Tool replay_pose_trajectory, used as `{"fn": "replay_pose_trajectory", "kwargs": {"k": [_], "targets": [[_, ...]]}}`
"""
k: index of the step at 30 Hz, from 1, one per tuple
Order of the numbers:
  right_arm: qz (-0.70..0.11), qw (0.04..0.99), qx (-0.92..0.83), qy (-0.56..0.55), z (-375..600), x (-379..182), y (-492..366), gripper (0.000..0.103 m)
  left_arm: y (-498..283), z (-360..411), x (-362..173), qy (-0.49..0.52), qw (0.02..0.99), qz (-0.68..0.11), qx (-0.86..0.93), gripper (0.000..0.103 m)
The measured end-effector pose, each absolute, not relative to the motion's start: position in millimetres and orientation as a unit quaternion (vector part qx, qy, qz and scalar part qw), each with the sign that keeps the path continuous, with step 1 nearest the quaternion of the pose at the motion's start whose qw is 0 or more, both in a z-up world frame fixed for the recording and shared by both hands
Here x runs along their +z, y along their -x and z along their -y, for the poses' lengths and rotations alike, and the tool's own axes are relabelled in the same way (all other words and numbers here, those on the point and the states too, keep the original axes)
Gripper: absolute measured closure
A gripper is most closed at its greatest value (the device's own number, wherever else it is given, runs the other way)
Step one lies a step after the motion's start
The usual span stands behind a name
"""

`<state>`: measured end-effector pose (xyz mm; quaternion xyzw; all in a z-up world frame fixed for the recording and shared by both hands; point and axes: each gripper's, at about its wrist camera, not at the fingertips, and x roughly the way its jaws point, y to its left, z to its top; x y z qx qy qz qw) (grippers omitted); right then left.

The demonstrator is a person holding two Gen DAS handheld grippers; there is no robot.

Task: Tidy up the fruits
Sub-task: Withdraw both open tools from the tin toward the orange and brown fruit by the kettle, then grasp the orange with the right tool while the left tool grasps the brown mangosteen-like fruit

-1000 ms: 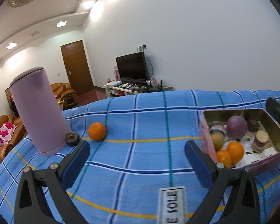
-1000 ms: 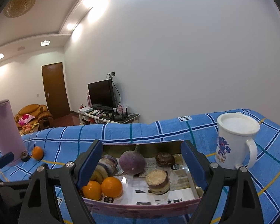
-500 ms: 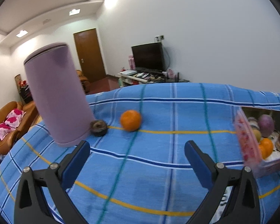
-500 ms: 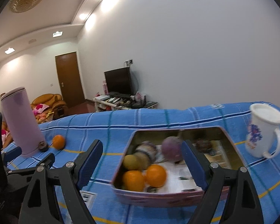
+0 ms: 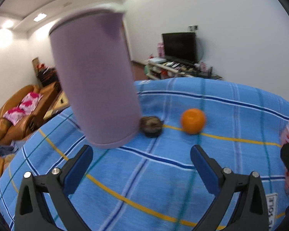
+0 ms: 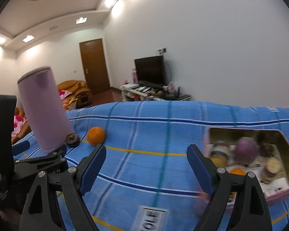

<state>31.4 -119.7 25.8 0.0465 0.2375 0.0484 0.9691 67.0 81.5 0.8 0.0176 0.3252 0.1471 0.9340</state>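
The left gripper (image 5: 141, 165) is seen with its jaws spread wide and nothing between them, held above the blue checked cloth (image 5: 163, 173). Ahead of it and a little to its right, an orange (image 5: 192, 120) lies on the cloth. Just to the left of that orange, a small dark brown fruit (image 5: 151, 126) is found touching the foot of a tall lilac cylinder (image 5: 96, 80), which stands ahead of the gripper's left finger.

The right gripper (image 6: 146, 165) is likewise held open and empty over the cloth. Past its right finger, a pink-walled box (image 6: 279, 194) is placed, in which a purple round fruit (image 6: 245, 152), an orange fruit partly hidden by the finger, and several blurred items are gathered. Ahead and to its left, the loose orange, the dark fruit and the cylinder are seen, with the left gripper's body in front of them.
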Motion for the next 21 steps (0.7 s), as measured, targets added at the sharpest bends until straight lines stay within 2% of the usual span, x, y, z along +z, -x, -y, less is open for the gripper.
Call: {"fn": "replay_pose_trajectory", "kwargs": {"k": [11, 17, 21], "targets": [[-0.311, 0.940, 0.138, -0.013, 43.1, 8.6, -101.5, 0.016, -86.0, -140.5, -21.7, 0.046, 0.915, -0.362, 0.171, 0.000], [-0.348, 0.926, 0.149, -0.001, 15.9, -0.7, -144.2, 0.017, -89.6, -167.8, -32.8, 0.114, 0.900, -0.381, 0.177, 0.000], [-0.375, 0.914, 0.153, 0.012, 1.3, -9.9, -168.5, 0.032, -90.2, -171.8, -32.8, 0.132, 0.901, -0.376, 0.171, 0.002]]}}
